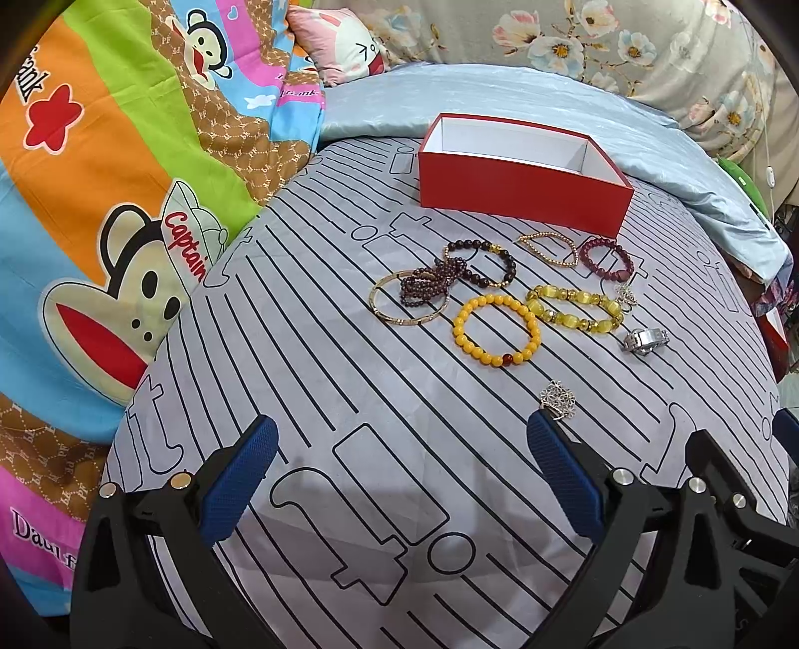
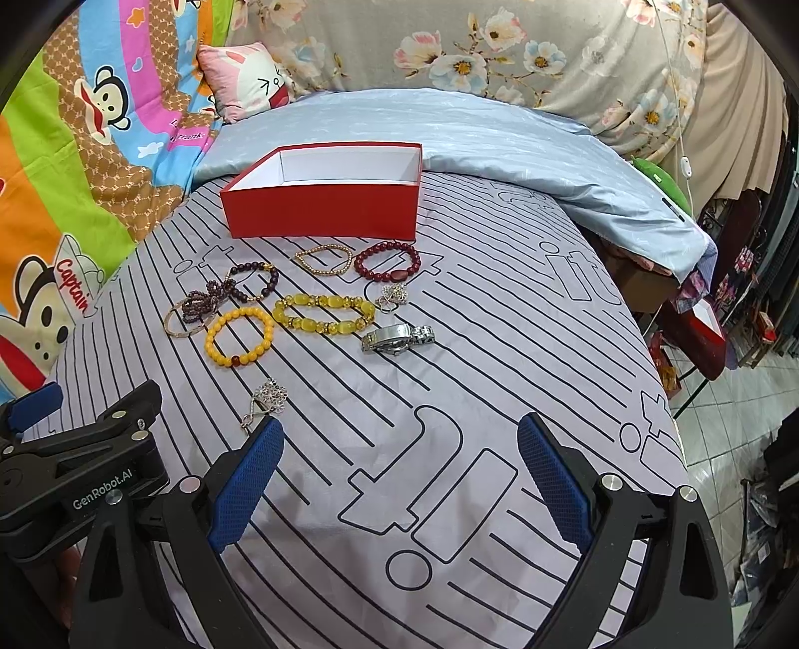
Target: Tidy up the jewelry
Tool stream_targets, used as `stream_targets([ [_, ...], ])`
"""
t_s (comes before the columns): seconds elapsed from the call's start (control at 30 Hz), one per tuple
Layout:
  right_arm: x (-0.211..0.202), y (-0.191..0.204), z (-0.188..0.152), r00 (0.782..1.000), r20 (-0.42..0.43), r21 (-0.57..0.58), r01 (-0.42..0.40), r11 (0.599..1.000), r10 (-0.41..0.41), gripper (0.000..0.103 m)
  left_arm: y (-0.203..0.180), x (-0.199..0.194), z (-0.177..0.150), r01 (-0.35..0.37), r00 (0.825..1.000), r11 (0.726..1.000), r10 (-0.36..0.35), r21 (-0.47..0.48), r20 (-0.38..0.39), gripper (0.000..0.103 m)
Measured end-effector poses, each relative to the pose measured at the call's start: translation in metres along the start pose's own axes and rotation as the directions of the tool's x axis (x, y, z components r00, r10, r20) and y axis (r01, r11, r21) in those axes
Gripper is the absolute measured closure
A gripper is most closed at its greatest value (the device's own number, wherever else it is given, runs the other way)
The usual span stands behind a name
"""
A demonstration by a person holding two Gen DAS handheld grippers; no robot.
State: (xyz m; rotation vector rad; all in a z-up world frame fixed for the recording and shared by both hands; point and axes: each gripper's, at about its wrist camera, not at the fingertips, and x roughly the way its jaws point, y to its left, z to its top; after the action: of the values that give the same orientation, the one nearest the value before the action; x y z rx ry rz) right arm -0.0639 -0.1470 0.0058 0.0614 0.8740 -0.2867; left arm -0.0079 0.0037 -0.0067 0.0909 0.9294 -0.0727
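Note:
An empty red box (image 1: 519,189) (image 2: 319,209) stands at the far side of a striped grey bedsheet (image 1: 349,399) (image 2: 499,359). In front of it lie several pieces: a yellow bead bracelet (image 1: 497,329) (image 2: 239,337), a yellow crystal bracelet (image 1: 577,305) (image 2: 324,312), a dark red bracelet (image 1: 605,258) (image 2: 387,259), a thin gold bead bracelet (image 1: 548,248) (image 2: 323,259), dark bead strands (image 1: 449,272) (image 2: 229,292), a gold bangle (image 1: 407,305) (image 2: 182,319), a silver watch (image 1: 646,341) (image 2: 397,338) and a silver flower pendant (image 1: 559,399) (image 2: 267,399). My left gripper (image 1: 402,434) and right gripper (image 2: 399,434) are open and empty, near the pendant.
A colourful cartoon quilt (image 1: 100,199) lies to the left. A light blue blanket (image 1: 549,105) and a floral cover (image 2: 449,45) are behind the box. The bed's right edge drops to a tiled floor (image 2: 739,399) with clutter.

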Motion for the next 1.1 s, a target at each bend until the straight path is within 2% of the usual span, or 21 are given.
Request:
stream_targets([
  [1.1,0.0008,-0.0001,0.0004,1.000,-0.004,-0.001,0.001,1.000,-0.001,0.012,0.0007,0.0019,-0.0005,0.001,1.000,1.000,-0.001,-0.001,-0.003,0.008],
])
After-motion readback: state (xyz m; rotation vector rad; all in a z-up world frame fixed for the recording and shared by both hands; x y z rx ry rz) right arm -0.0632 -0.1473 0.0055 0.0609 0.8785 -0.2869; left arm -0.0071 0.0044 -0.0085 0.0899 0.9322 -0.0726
